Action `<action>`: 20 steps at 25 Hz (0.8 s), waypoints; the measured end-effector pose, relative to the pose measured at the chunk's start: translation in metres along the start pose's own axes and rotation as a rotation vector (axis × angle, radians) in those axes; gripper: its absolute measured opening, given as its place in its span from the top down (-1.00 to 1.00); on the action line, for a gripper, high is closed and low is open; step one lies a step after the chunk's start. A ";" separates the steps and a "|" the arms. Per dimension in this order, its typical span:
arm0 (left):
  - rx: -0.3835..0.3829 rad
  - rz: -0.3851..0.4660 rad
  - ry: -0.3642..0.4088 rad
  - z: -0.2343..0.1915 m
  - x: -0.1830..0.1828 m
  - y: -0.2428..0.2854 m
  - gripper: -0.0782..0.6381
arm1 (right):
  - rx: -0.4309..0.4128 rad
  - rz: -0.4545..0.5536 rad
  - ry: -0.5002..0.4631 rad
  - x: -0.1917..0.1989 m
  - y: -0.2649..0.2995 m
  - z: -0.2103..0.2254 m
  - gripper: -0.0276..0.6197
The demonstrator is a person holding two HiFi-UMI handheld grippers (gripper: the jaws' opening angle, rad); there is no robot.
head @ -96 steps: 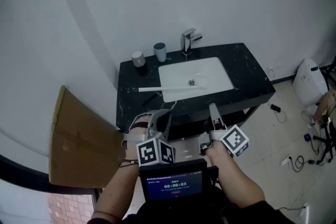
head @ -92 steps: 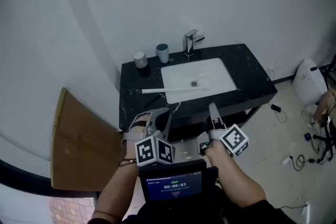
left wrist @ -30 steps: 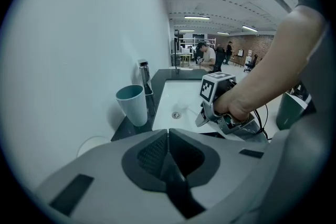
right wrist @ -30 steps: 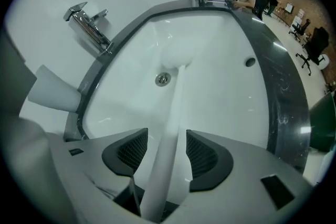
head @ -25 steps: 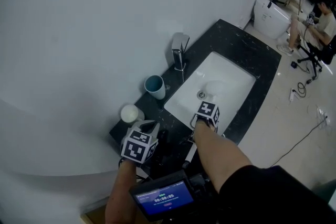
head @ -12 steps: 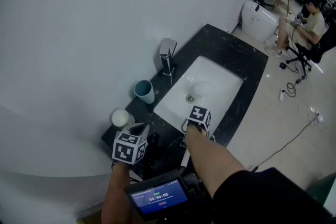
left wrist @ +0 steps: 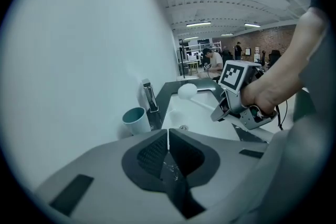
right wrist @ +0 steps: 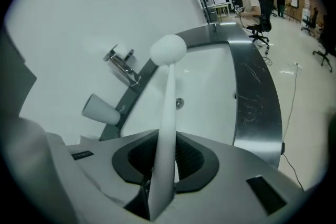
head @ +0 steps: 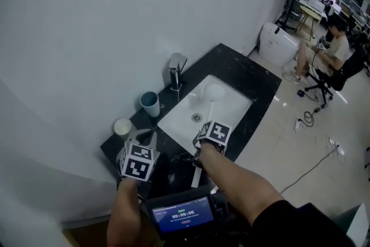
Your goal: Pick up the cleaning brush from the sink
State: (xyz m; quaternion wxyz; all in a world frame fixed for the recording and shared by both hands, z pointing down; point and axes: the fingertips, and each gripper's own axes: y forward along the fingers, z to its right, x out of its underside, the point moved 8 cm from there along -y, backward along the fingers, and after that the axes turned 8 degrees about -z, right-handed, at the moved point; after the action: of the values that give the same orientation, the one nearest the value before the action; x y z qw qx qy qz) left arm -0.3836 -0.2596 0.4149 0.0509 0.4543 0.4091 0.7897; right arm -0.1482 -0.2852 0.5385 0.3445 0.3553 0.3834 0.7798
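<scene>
Risen since a second ago, the right gripper [right wrist: 163, 159] grasps the brush [right wrist: 167, 102] by its near handle end over the sink [head: 178, 120], left gripper [left wrist: 168, 150] clenched empty; its far head could lever it loose.

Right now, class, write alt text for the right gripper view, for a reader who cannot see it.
The right gripper is shut on the white handle of the cleaning brush, whose round head points out over the white sink. A faucet and a cup stand on the dark counter at the left, by a plain wall.
</scene>
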 end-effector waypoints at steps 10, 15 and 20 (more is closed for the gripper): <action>-0.231 0.078 -0.248 0.118 -0.050 -0.016 0.73 | -0.407 0.049 -0.321 -0.070 -0.061 0.078 0.72; -0.297 0.147 -0.476 0.203 -0.091 -0.019 0.73 | -0.541 0.023 -0.506 -0.118 -0.104 0.121 0.72; -0.392 0.256 -0.611 0.258 -0.112 -0.052 0.73 | -0.733 0.031 -0.621 -0.139 -0.149 0.136 0.72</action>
State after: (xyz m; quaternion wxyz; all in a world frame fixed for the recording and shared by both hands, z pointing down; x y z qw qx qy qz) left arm -0.1377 -0.1211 0.3686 0.1571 0.6978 0.1564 0.6811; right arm 0.0735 -0.2795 0.4347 0.5336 0.4320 -0.0431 0.7258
